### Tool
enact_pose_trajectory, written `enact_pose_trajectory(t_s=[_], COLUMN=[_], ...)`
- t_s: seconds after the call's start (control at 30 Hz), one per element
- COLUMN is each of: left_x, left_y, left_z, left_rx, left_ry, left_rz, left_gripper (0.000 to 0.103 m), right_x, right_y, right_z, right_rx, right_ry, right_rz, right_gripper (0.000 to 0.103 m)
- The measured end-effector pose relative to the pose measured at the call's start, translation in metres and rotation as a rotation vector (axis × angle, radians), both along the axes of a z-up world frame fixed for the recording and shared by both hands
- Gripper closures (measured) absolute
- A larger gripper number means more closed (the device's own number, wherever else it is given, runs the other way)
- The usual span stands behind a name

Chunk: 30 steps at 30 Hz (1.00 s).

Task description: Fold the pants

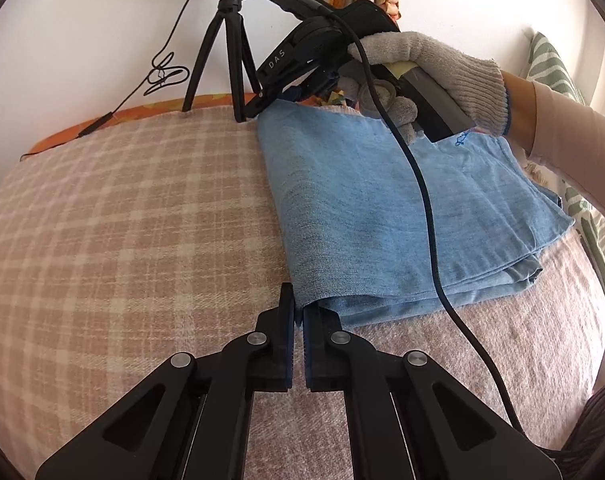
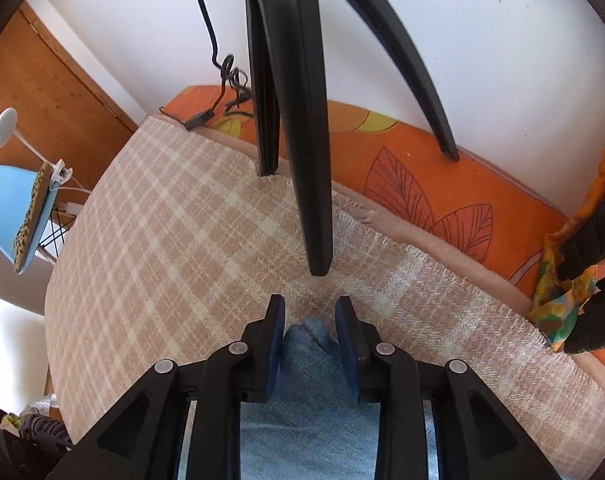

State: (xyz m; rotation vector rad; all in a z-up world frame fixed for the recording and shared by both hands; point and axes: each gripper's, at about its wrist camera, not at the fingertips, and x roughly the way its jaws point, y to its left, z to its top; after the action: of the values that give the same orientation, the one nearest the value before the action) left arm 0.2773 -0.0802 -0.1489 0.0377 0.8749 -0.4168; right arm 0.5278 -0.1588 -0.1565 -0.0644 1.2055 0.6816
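Pants (image 1: pixel 402 216) lay folded on plaid blanket (image 1: pixel 122 200), toward 1 o'clock of left view | left gripper (image 1: pixel 298 312) pinched near corner of pants | right gripper (image 2: pixel 309 322), in gloved hand (image 1: pixel 430 68) at 12 o'clock, straddled far denim edge, jaws partly spread | tripod (image 1: pixel 230 52) beyond

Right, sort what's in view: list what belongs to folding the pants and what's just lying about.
Belongs to the job:
- blue pants
- left gripper, shut on the pants' near corner
- right gripper, a fold of pants between its fingers
- plaid blanket underneath

Lying about:
- tripod
- blue chair
- orange sheet
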Motion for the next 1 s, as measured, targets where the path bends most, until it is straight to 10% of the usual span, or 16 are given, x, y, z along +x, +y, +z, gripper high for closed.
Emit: enact_pose_trajectory(t_s=[0.23, 0.67, 0.73, 1.0], left_x=[0.001, -0.005, 0.006, 0.035], left_y=[0.011, 0.036, 0.025, 0.003], left_z=[-0.005, 0.034, 0.033, -0.006], left_rx=[-0.035, -0.153, -0.173, -0.064], left_ry=[0.061, -0.009, 0.017, 0.127], left_rz=[0.032, 0.113, 0.074, 0.098], left_gripper=[0.096, 0.090, 0.074, 0.073], right_x=[-0.054, -0.073, -0.074, -0.064], right_y=[-0.023, 0.016, 0.020, 0.007], right_z=[0.050, -0.012, -0.014, -0.007], right_rx=[0.045, -0.088, -0.086, -0.022], right_ry=[-0.120, -0.056, -0.065, -0.017], right_rz=[0.031, 0.048, 0.034, -0.031], right_gripper=[0.072, 0.077, 0.075, 0.077])
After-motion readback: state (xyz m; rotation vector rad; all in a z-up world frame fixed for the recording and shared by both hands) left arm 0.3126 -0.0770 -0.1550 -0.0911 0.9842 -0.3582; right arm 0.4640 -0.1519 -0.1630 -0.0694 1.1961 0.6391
